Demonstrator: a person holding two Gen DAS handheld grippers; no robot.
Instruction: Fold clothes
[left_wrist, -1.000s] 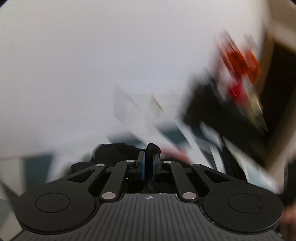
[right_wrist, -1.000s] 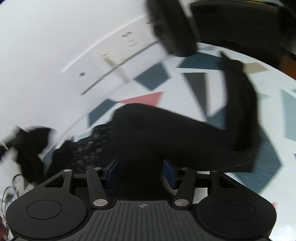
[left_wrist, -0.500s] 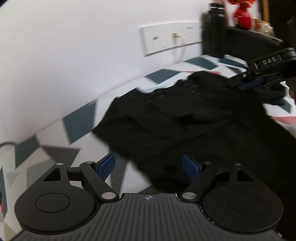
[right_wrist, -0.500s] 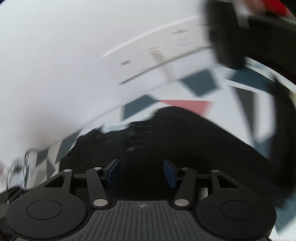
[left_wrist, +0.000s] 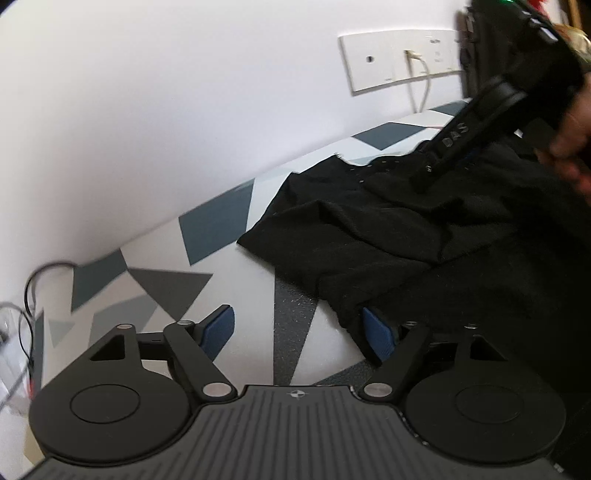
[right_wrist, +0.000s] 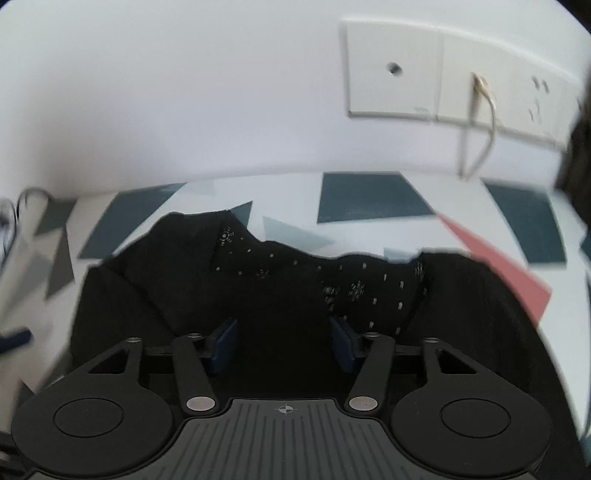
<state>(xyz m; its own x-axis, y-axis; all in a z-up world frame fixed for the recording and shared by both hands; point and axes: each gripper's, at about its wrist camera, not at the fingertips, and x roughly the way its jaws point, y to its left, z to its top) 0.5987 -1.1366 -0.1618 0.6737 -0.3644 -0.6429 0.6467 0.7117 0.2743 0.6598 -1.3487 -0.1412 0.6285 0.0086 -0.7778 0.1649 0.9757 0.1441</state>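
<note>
"DAS" reads in white on the right gripper at the upper right of the left wrist view. Its jaws stand apart over the black dotted garment at mid-frame on the patterned worktop. The left gripper, jaws apart and just closing slightly, has the garment's edge at one pad.

Left gripper jaws opened, dropped beside black garment

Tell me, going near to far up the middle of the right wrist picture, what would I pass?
The right gripper, then the black garment, then the patterned tabletop, then the white wall.
</note>
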